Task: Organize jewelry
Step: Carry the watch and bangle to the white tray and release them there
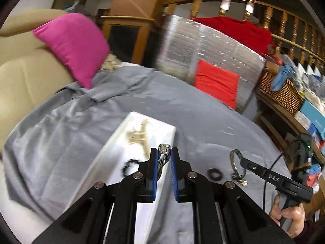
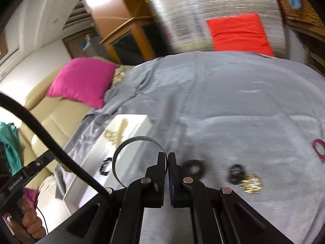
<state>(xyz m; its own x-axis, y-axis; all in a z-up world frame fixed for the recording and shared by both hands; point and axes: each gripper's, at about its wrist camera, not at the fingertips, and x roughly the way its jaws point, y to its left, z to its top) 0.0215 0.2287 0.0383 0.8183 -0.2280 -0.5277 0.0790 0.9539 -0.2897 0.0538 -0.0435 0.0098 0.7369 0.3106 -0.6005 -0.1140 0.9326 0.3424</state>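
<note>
My left gripper (image 1: 163, 152) is shut on a silver metal bracelet (image 1: 163, 154) and holds it over the white tray (image 1: 113, 142). The tray holds gold jewelry (image 1: 138, 135) and a black beaded bracelet (image 1: 130, 165). My right gripper (image 2: 168, 158) is shut on a thin silver bangle (image 2: 138, 139), held above the grey cloth (image 2: 233, 105) just right of the tray (image 2: 142, 122); it also shows in the left wrist view (image 1: 235, 161). On the cloth lie a black ring (image 2: 194, 167), a black bracelet (image 2: 235, 172), gold jewelry (image 2: 251, 184) and a red band (image 2: 319, 148).
A pink cushion (image 1: 73, 46) lies on the beige sofa (image 1: 22, 69) at the left. A foil-wrapped block with a red patch (image 1: 215, 81) stands behind the cloth. A wicker basket (image 1: 282, 89) and boxes sit on a wooden shelf at the right.
</note>
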